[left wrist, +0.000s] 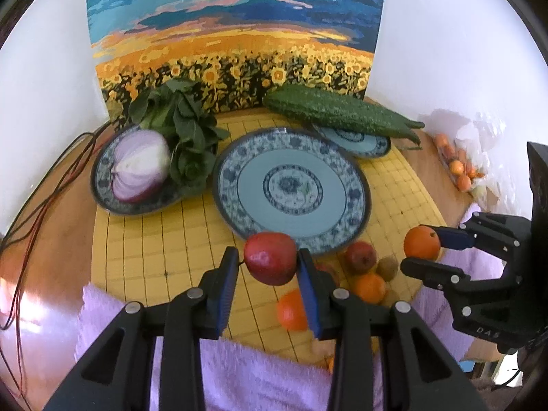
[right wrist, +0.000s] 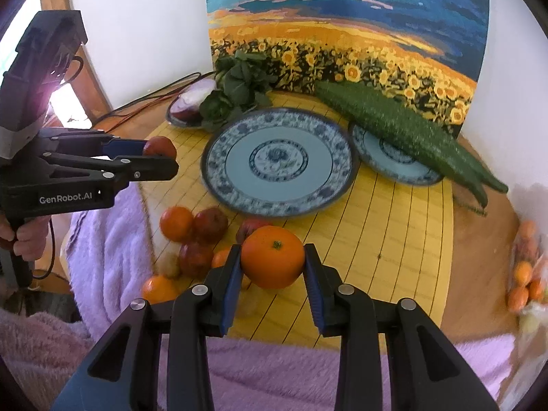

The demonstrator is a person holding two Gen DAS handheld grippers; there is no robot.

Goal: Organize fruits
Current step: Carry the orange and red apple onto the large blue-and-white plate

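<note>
Left wrist view showed the left tool [left wrist: 268, 264] clamped on a red apple [left wrist: 270, 258], held above the near rim of the large blue-patterned plate [left wrist: 291, 185]. To its right, the right tool [left wrist: 422, 247] pinched an orange [left wrist: 422, 242] at similar height. Loose fruit [left wrist: 366, 274], apples, oranges and what looked like a kiwi, lay clustered on the yellow grid mat [left wrist: 144, 250] below both tools. Both fruits appeared lifted for transfer to the bare central plate, probably the intended collecting dish. Farther back on the counter, a left plate [left wrist: 102, 185] carried a halved red onion [left wrist: 140, 167] and leafy greens [left wrist: 185, 126]; a bitter gourd [left wrist: 339, 111] lay across a smaller plate [left wrist: 370, 144].
</note>
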